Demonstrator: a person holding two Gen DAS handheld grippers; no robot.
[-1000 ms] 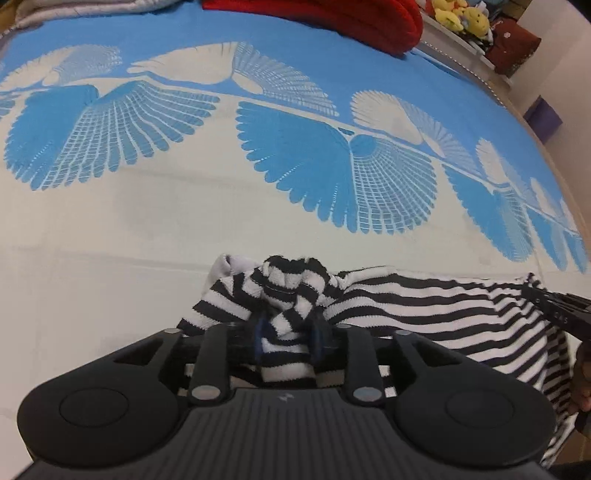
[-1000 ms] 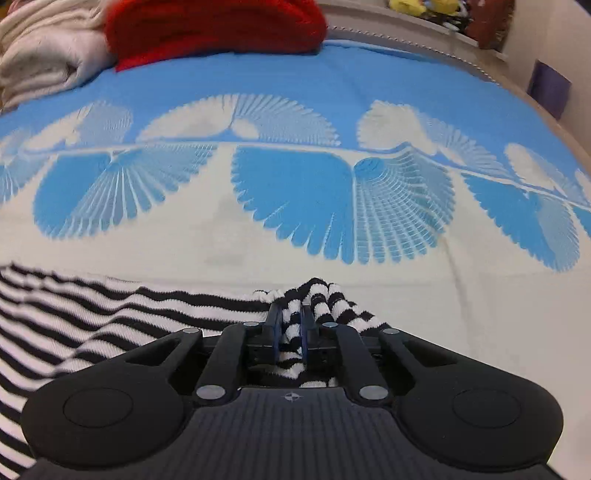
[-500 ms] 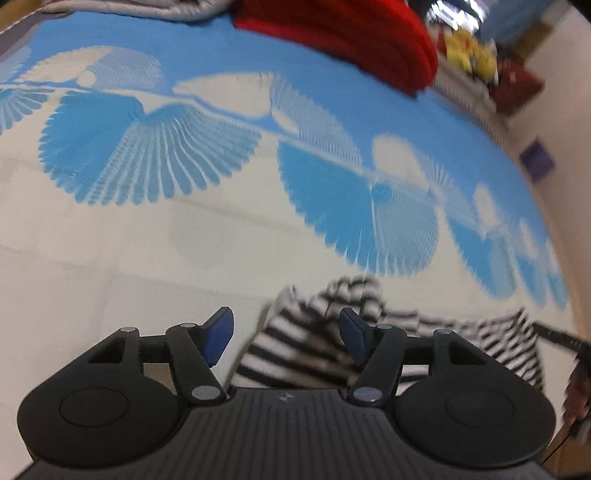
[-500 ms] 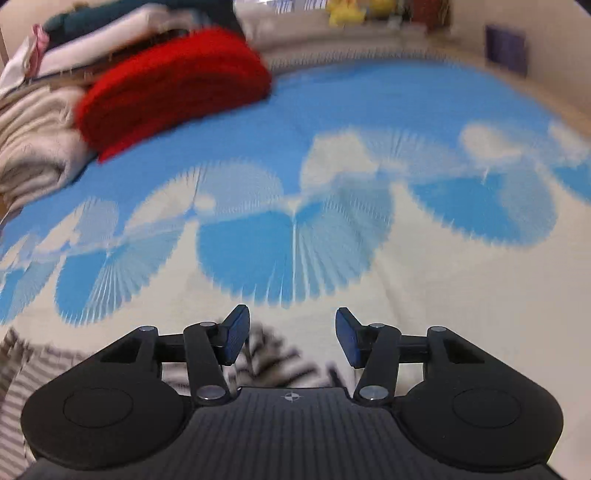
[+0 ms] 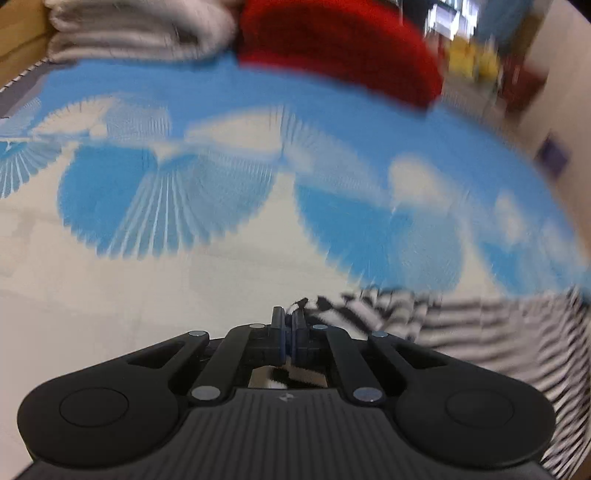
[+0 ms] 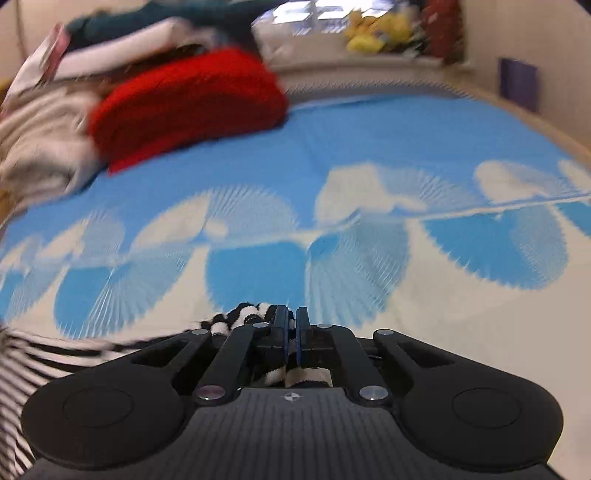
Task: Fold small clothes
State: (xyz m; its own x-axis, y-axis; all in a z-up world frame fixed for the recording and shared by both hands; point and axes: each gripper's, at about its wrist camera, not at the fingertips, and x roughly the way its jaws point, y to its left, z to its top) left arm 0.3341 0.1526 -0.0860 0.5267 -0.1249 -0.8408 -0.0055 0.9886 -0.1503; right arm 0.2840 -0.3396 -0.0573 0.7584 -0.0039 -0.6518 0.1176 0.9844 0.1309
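A black-and-white striped garment (image 5: 480, 332) lies on the blue-and-white patterned bedspread (image 5: 184, 280). My left gripper (image 5: 289, 321) is shut on the garment's left edge, with striped cloth showing between and behind the fingers. The rest of the garment stretches to the right. In the right wrist view, my right gripper (image 6: 292, 321) is shut on the striped garment (image 6: 55, 365), whose cloth bunches at the fingers and runs off to the lower left. Both views are motion-blurred.
A folded red knit (image 6: 184, 107) and a stack of folded cream and white clothes (image 6: 40, 140) lie at the far side of the bed; the red knit (image 5: 343, 48) and grey-white stack (image 5: 136, 29) also show in the left view. Yellow plush toys (image 6: 373, 33) sit beyond.
Both grippers opened half a second ago and let go of the garment, then shifted along it. Now both are shut on the striped cloth again, and both views tilt upward.
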